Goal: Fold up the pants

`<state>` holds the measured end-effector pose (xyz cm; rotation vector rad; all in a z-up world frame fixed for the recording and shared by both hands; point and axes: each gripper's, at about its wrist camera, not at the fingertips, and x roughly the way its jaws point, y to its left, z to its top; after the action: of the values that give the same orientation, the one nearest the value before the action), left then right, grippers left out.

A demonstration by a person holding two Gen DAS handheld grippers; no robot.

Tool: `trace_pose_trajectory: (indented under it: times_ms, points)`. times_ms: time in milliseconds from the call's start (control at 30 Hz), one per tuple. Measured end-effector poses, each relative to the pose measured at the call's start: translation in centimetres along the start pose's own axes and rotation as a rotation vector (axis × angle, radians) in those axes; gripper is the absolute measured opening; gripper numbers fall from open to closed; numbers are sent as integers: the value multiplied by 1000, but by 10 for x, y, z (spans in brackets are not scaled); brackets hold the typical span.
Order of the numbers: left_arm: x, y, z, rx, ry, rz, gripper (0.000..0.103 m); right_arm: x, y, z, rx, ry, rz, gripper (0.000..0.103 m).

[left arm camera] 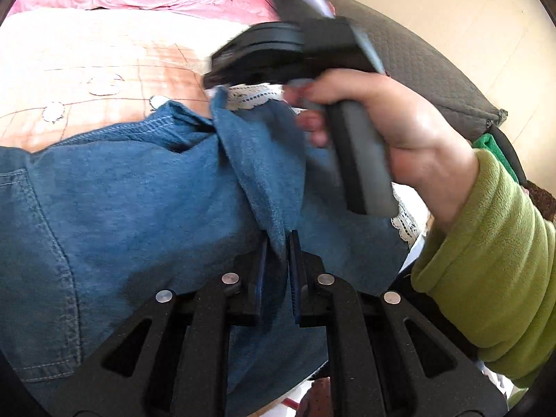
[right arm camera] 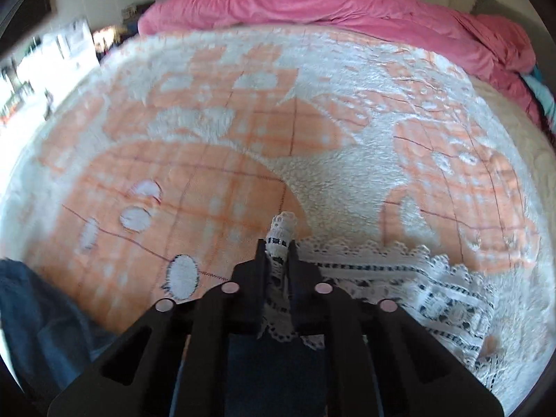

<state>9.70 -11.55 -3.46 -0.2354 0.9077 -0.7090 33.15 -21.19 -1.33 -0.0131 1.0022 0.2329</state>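
A: What do the left gripper's (left arm camera: 278,243) fingers (left arm camera: 262,278) hold?

B: They are pinched narrow on a raised fold of the blue denim pants (left arm camera: 139,191). The cloth runs up between them and spreads away to the left, where a stitched pocket shows.

A: And the right gripper (right arm camera: 277,243)?

B: Its fingers (right arm camera: 260,264) are closed on the white lace trim (right arm camera: 399,278) at a pant leg's hem; a tuft of lace pokes out above the tips. More lace fans out to the right, lying flat on the bed cover.

A: Why those two holds?

B: Judging by the task, one gripper pins the body of the garment while the other takes the hem, so the leg can be carried over for a fold.

A: Where do the pants lie?

B: On the bed (right arm camera: 243,139), over a peach-and-white patterned cover. From the left view, the person's right hand (left arm camera: 399,121), in a green sleeve (left arm camera: 486,260), grips its tool just beyond the denim ridge. A pink duvet (right arm camera: 347,0) is bunched at the far edge.
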Motion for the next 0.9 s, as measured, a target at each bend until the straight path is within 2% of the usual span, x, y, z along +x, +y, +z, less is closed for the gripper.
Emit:
trace_pose_trajectory:
  times_ms: [33,100,200,333,433,500,533,567,600,700,767,867,900]
  points:
    - [0,1,-1,-1,-2,-2,6,-7,-4,0,10,-15,12,8]
    - [-4,2,-1,3,-12,3,17,-22,-13,-3,35,-45,34,8]
    - [-7,2,-1,4,-25,7,27,-54,-34,-15,109,-96,76,8]
    - [-7,6,-1,-1,-32,7,36,-95,-55,-32,171,-163,100,8]
    - [-11,11,-4,-1,-44,10,37,-127,-71,-46,208,-237,108,8]
    - [-12,7,-3,16,-47,20,35,-145,-83,-63,249,-266,111,8]
    - [-12,5,-4,32,-46,31,30,-151,-87,-69,268,-277,111,8]
    - [-13,2,-4,52,-42,39,14,-158,-93,-78,294,-289,117,8]
    - [-9,-1,-2,67,-37,46,7,-164,-98,-87,318,-300,124,8]
    - [-12,-11,-5,126,-28,63,3,-185,-112,-122,405,-338,152,8]
    - [-13,-18,-8,162,-31,77,3,-195,-114,-143,432,-339,140,8]
    - [-15,-23,-12,205,-31,92,3,-204,-116,-173,481,-311,138,8]
    - [-15,-23,-14,219,-30,97,3,-203,-118,-185,504,-278,140,8]
